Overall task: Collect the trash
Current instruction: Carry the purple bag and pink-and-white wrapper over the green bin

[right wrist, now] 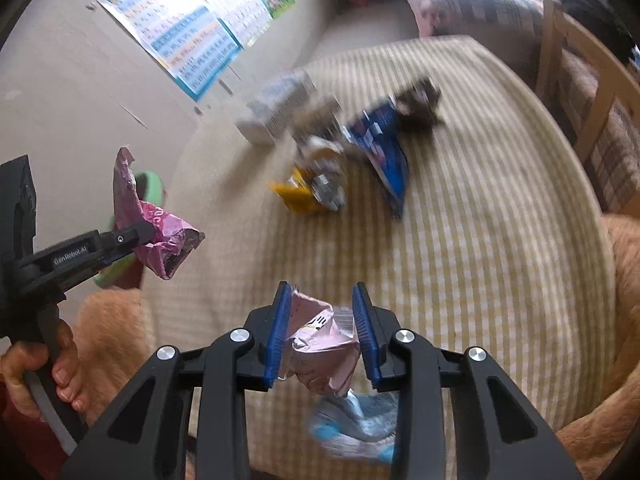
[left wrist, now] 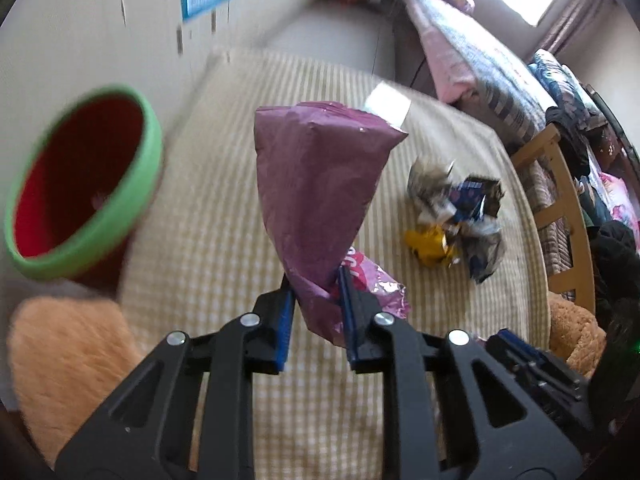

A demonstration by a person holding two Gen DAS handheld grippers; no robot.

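Note:
My left gripper (left wrist: 314, 280) is shut on a purple-pink snack bag (left wrist: 320, 184) and holds it up above the checked bedspread (left wrist: 224, 216). It also shows in the right wrist view (right wrist: 140, 236), at left, with the same bag (right wrist: 160, 236). A red bin with a green rim (left wrist: 80, 184) lies to the left of the bag, its mouth facing me. My right gripper (right wrist: 320, 320) is shut on a crumpled pale pink wrapper (right wrist: 320, 352). A pile of blue, yellow and silver wrappers (left wrist: 456, 220) lies on the bed, also in the right wrist view (right wrist: 344, 164).
A white carton (right wrist: 276, 108) lies at the bed's far side. A blue-white wrapper (right wrist: 360, 428) lies below my right gripper. Orange plush (left wrist: 64, 364) lies at the near left. A wooden bed frame (left wrist: 560, 208) with piled bedding stands to the right. Posters hang on the wall (right wrist: 180, 36).

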